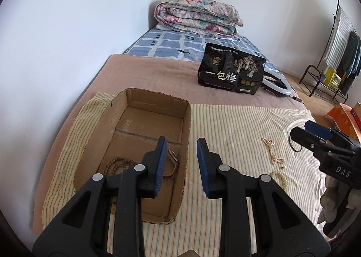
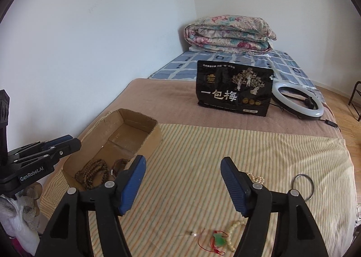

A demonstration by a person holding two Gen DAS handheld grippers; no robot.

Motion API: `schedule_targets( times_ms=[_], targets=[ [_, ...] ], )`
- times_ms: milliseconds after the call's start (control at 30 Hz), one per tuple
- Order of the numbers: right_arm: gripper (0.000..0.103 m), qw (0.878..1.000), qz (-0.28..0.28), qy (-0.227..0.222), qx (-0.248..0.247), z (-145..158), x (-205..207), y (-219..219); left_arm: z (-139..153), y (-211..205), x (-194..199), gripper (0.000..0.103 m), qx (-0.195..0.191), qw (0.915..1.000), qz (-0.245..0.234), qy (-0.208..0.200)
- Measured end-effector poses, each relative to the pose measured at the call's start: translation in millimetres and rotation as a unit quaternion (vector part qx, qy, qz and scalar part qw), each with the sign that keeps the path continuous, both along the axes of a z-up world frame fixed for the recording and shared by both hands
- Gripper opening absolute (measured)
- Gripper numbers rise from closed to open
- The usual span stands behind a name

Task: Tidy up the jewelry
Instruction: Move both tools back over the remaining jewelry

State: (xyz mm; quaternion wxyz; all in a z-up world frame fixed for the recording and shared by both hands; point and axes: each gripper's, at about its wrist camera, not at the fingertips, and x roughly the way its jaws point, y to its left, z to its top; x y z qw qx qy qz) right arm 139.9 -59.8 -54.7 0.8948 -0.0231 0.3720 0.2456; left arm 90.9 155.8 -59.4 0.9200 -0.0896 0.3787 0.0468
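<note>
An open cardboard box (image 1: 187, 126) (image 2: 153, 131) sits on the striped cloth at the left. In it lie a brown bead string (image 1: 115, 165) (image 2: 94, 174) and a watch with a brown strap (image 1: 172, 160) (image 2: 119, 165). My left gripper (image 1: 181, 164) is open and empty, over the box's right wall. My right gripper (image 2: 182, 187) is open and empty above the cloth. On the cloth lie a pearl necklace (image 1: 271, 151) (image 2: 257, 179), a cream bead bracelet (image 1: 282, 179) (image 2: 232, 232), a metal ring (image 1: 294, 144) (image 2: 303, 186) and a green pendant on red cord (image 2: 217, 240).
A black snack bag (image 1: 231, 72) (image 2: 233, 90) stands on the brown blanket beyond the cloth, with a ring light (image 2: 297, 100) to its right. A folded floral quilt (image 1: 198, 17) (image 2: 229, 35) lies at the bed's far end. A wall runs along the left.
</note>
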Motion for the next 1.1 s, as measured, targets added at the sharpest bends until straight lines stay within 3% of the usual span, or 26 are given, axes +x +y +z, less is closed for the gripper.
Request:
schedule_targets(
  times_ms=[67, 500, 1033, 1100],
  targets=[
    [0.077, 1.0, -0.011, 0.0, 0.002, 3.0, -0.6, -17.7, 0.0, -8.7, 0.6, 0.04, -0.003, 0.9999, -0.012, 0.0],
    [0.08, 0.997, -0.072, 0.018, -0.015, -11.0, -6.6, -118.1, -13.4, -71.2, 5.6, 0.04, 0.009, 0.9963, -0.084, 0.016],
    [0.076, 0.992, -0.072, 0.093, -0.049, -69.8, -10.1, -145.6, -74.8, -130.5, 5.4, 0.039, -0.005, 0.9826, -0.169, 0.077],
    [0.074, 0.991, -0.069, 0.103, -0.052, -76.6, -9.2, -144.7, -83.1, -136.7, 6.9, 0.031, -0.006, 0.9808, -0.175, 0.086]
  ],
)
